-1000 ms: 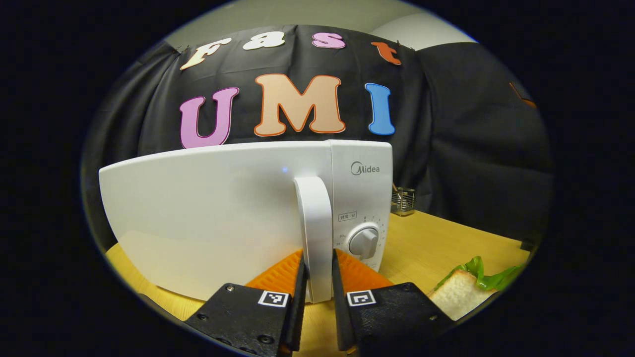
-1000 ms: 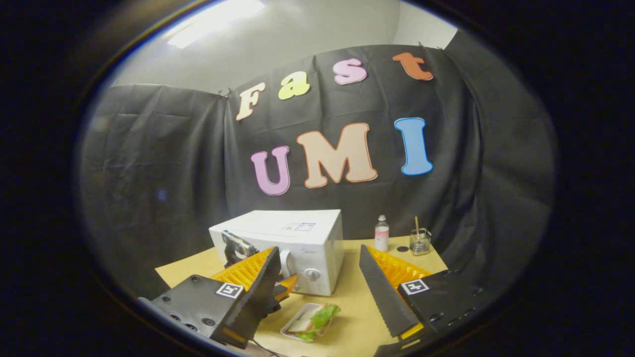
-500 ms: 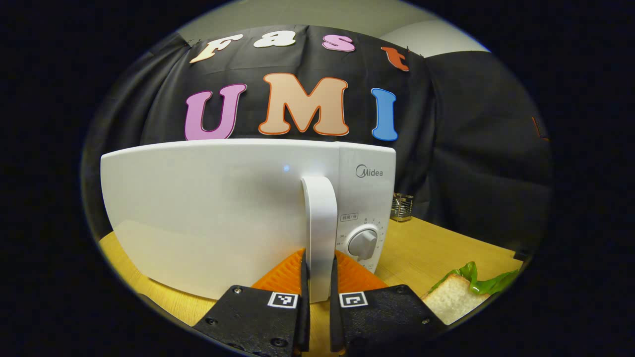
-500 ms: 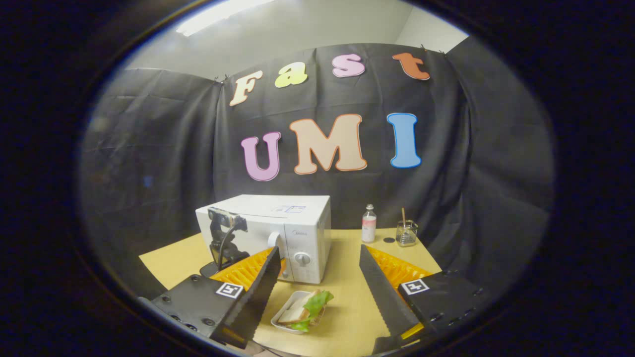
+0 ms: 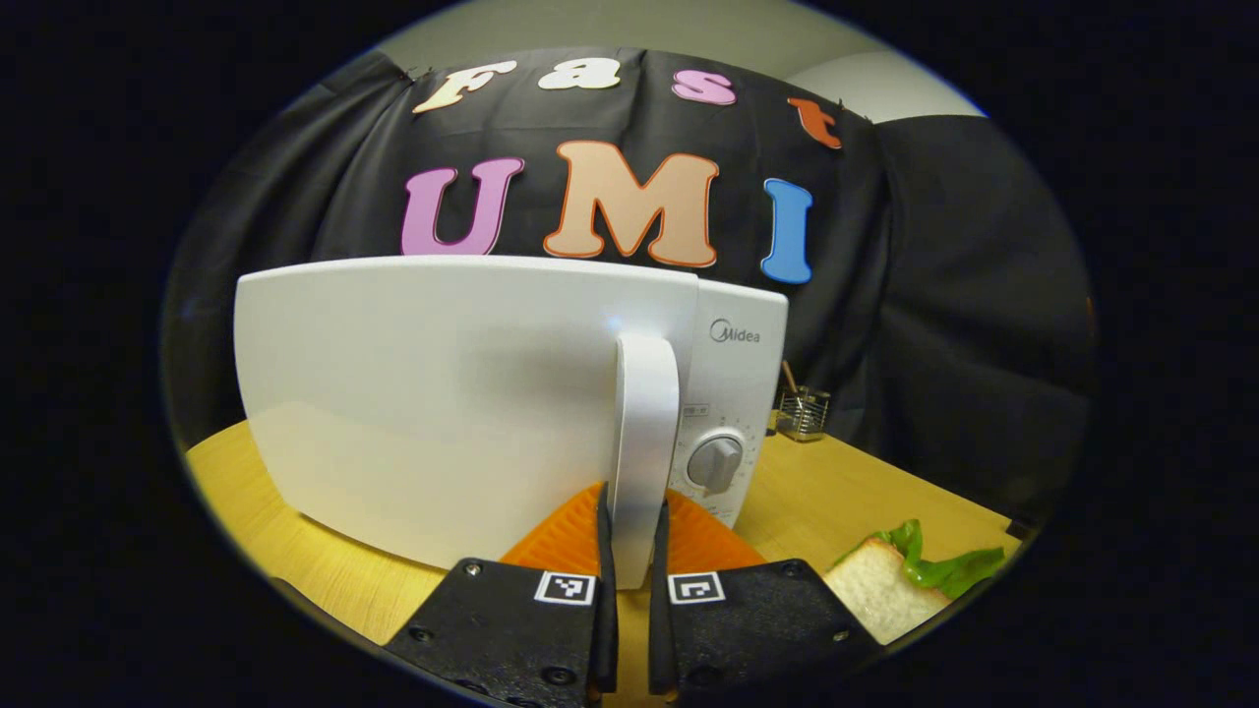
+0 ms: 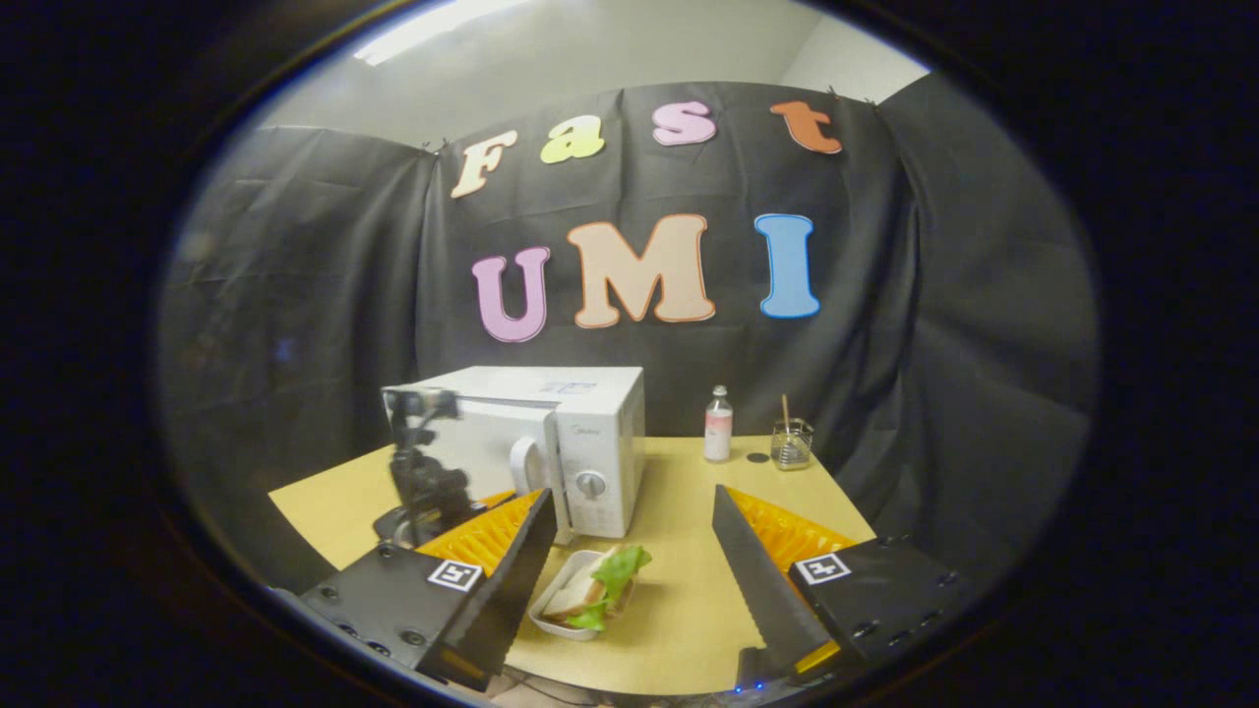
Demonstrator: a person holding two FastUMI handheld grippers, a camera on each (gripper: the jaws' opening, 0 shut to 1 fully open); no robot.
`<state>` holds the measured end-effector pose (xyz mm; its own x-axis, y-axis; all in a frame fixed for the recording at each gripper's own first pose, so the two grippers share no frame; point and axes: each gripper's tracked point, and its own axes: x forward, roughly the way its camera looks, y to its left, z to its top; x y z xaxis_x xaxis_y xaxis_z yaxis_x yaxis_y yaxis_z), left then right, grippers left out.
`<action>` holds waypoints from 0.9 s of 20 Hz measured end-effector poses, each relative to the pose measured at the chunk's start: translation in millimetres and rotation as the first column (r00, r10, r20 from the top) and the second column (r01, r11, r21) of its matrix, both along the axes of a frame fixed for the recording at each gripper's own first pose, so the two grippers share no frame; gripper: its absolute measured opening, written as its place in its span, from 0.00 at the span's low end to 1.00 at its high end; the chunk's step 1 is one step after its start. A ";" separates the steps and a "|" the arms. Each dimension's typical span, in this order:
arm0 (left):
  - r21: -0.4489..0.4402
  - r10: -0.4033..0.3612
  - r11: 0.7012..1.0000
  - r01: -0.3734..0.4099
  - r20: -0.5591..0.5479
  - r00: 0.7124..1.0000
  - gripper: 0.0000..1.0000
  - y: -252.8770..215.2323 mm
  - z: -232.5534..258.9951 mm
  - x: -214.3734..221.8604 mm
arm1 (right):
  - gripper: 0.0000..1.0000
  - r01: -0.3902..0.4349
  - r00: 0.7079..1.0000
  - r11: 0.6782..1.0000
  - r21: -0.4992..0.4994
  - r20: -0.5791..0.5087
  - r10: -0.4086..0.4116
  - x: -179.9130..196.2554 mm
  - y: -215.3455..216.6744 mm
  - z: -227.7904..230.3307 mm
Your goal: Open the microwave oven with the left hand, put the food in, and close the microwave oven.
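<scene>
L gripper clamped on white door handle of white microwave, mid-table toward left edge; door looks barely ajar, hard to tell. R gripper spread wide above sandwich w/ lettuce in tray near front edge.

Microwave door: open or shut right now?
Just cracked open: the microwave door stands off the body at its handle, gripped by the left claw.

There was one microwave with one handle and one dial, one sandwich in one tray, one bottle, one glass jar, one table and two grippers, left and right
</scene>
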<state>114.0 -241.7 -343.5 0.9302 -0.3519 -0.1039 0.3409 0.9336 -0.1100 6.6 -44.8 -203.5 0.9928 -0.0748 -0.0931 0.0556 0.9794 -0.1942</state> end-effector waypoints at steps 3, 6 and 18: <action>-0.008 -0.062 0.998 0.062 0.015 0.998 0.12 13.0 0.8 -27.8 | 0.92 0.018 1.000 1.000 0.006 0.001 -0.018 -0.9 -13.7 -5.3; 0.012 -0.115 0.993 0.115 -0.016 0.993 0.16 26.5 -0.1 -53.9 | 0.92 0.010 1.000 0.999 0.046 -0.007 -0.009 1.5 -15.3 -12.8; -0.014 -0.103 0.995 0.102 -0.117 0.988 0.39 93.9 -3.0 -119.5 | 0.99 -0.021 0.999 0.997 0.073 -0.042 0.024 9.9 -3.3 -34.9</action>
